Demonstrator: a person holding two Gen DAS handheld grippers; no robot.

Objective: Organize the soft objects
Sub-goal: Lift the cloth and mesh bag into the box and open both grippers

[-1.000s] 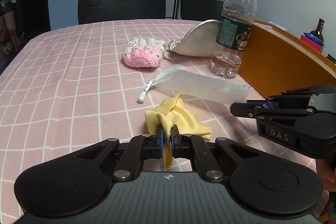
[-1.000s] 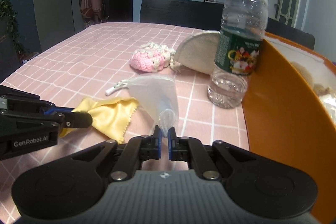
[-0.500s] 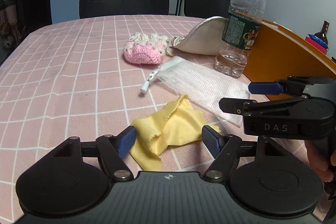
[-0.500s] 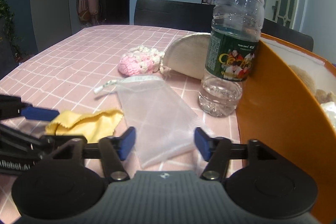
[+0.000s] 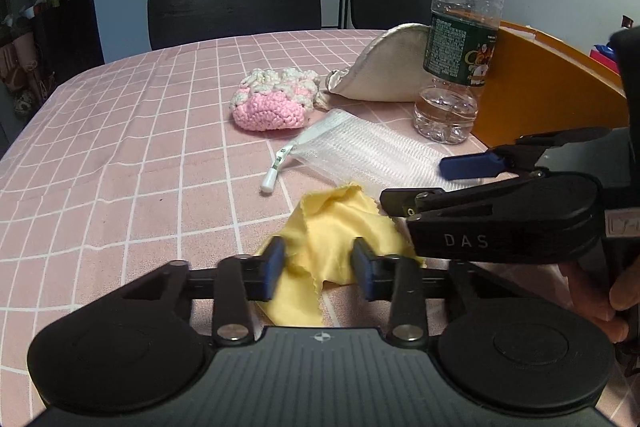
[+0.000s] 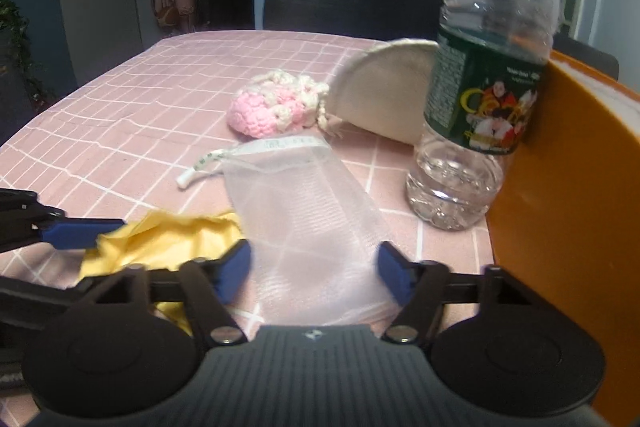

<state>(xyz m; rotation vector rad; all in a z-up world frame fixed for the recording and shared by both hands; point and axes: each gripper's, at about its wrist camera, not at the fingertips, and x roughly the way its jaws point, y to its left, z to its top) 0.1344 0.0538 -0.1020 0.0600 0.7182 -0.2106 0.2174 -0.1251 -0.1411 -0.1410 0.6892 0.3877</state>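
A crumpled yellow cloth lies on the pink checked tablecloth. My left gripper straddles its near part, jaws closing, pads apart from each other with the cloth between them. A white mesh drawstring bag lies flat beside the cloth. My right gripper straddles its near end, jaws closing with the bag between them. In the left wrist view the right gripper sits just right of the cloth, over the mesh bag. A blue finger of the left gripper shows at the left.
A pink crochet pouch and a beige pouch lie farther back. A water bottle stands against an orange bin on the right. Dark chairs stand behind the table. A hand holds the right gripper.
Both grippers were shut, left on the yellow cloth, right on the mesh bag. They opened wide and let both drop flat; now the jaws stand narrower around them. The right gripper moved forward.
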